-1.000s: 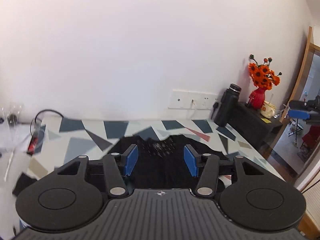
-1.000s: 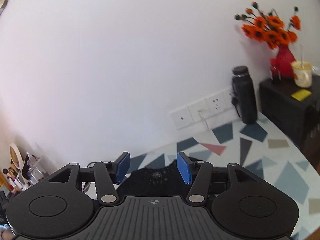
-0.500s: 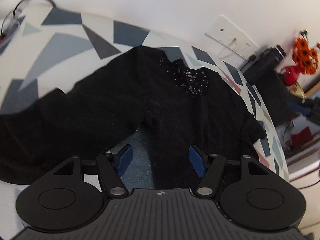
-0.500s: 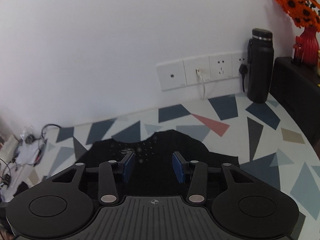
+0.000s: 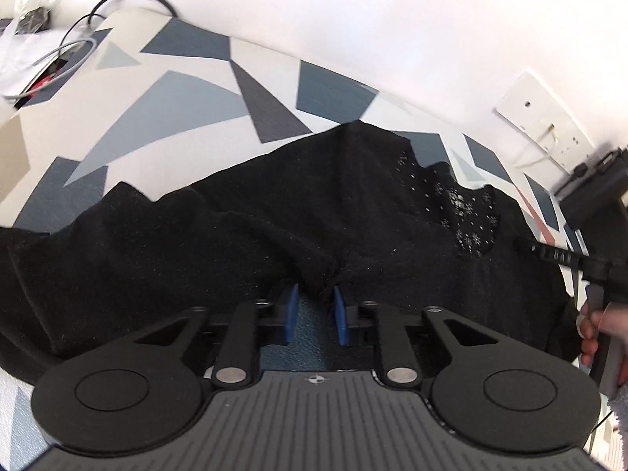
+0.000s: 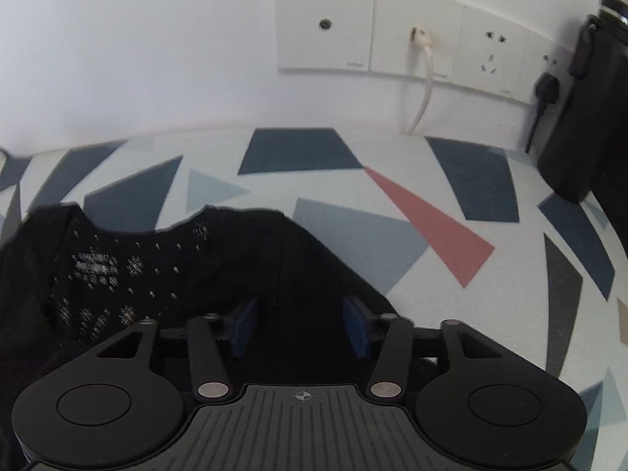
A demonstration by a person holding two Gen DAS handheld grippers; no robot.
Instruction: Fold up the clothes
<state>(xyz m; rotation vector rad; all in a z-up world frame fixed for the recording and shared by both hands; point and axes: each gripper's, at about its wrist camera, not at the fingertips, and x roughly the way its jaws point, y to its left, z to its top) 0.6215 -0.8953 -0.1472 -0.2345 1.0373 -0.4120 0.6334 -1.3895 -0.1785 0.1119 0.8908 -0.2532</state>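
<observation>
Now lower and closer than half a second ago, with the fingers drawn in from wide to narrow.

Left wrist view: left gripper (image 5: 314,314) hovering low over the black sweater (image 5: 235,243), blue fingers (image 5: 291,312) set narrow around a raised ridge of knit, one pad touching the cloth, the other just beside it, not yet clamped. Sweater lying spread and rumpled across the patterned counter (image 5: 168,94), beaded neckline (image 5: 463,212) toward the wall. Right hand (image 5: 600,329) showing at the frame edge on its grey handle. Cables (image 5: 78,35) lying well apart at the far corner.

Right wrist view: right gripper (image 6: 300,324) sitting low over the sweater's (image 6: 235,259) near right part, fingers (image 6: 355,325) standing wide, holding nothing. Wall sockets (image 6: 412,27) and a black flask (image 6: 581,98) behind, clear of the cloth.

Judging the step as taking hold for a fold: pinching only the top ridge, closing fully before lifting, matching the right side's grip near the edge, then lifting both together to keep the knit from dragging or bunching.
</observation>
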